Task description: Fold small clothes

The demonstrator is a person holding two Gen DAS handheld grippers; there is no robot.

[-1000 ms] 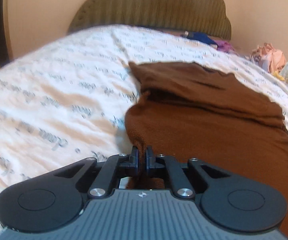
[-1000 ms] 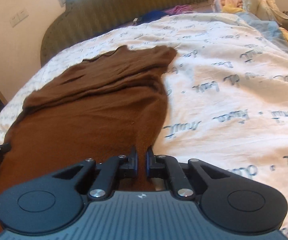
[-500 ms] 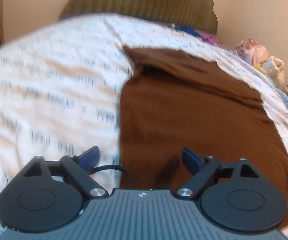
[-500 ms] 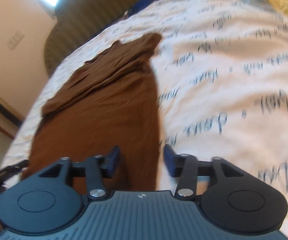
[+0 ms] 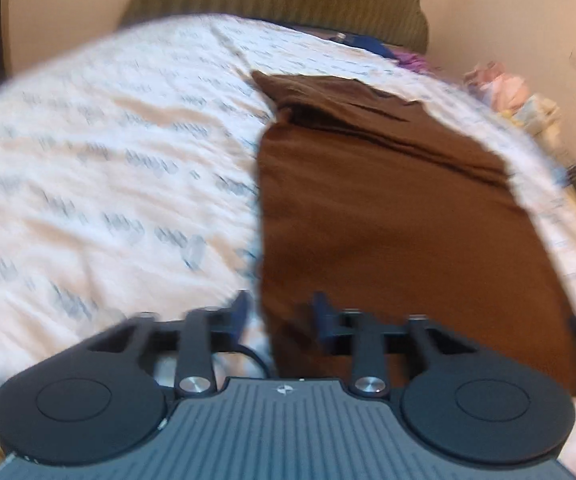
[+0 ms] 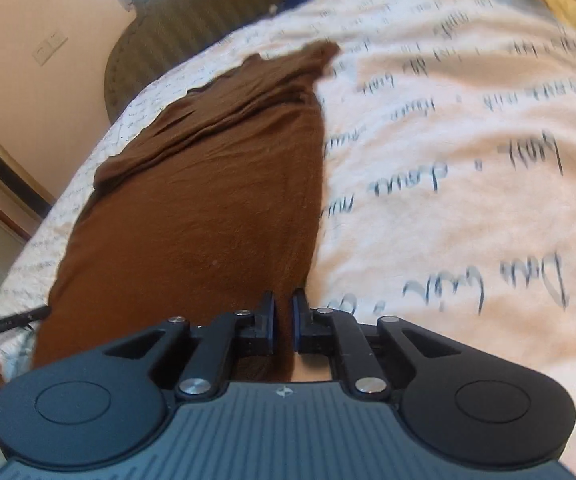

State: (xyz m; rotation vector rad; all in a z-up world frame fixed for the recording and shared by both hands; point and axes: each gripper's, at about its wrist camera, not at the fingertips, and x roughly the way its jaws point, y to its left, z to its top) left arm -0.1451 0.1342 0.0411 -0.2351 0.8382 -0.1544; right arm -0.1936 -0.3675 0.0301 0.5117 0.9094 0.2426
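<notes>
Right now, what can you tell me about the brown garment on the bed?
The brown garment is one plain, soft knit-looking piece spread mostly flat lengthwise on the white bedsheet with script print. Its far end is narrower and creased into overlapping folds. The right gripper is closed on its near right edge. The left gripper stands open astride the near left edge, its jaws having just been closing, pads not yet pressing.

Motion blur smears the lettering on the bedspread [image 5: 107, 168]. The brown garment's [image 6: 191, 220] near hem hides behind the right hand-held gripper [image 6: 283, 320]; a clothes pile [image 5: 508, 92] stays indistinct.
</notes>
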